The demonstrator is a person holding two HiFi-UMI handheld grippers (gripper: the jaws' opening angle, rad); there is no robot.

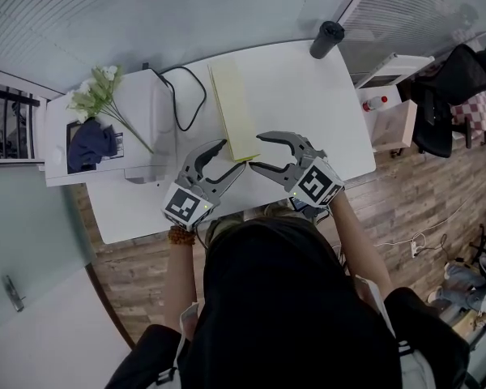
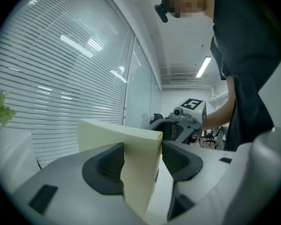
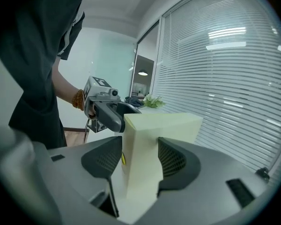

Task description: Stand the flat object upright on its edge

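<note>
A pale yellow book (image 1: 235, 108), plain and thin, runs from the bench's (image 1: 324, 96) far edge toward its near edge, about midway across. Its near end sits between both sets of fingers. The left gripper (image 1: 233, 156) straddles the near left corner and the right gripper (image 1: 256, 151) the near right, each spread wide with pads against the book.

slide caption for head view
Left tongs and right tongs grip the near end of a yellow pad on a white table
</note>
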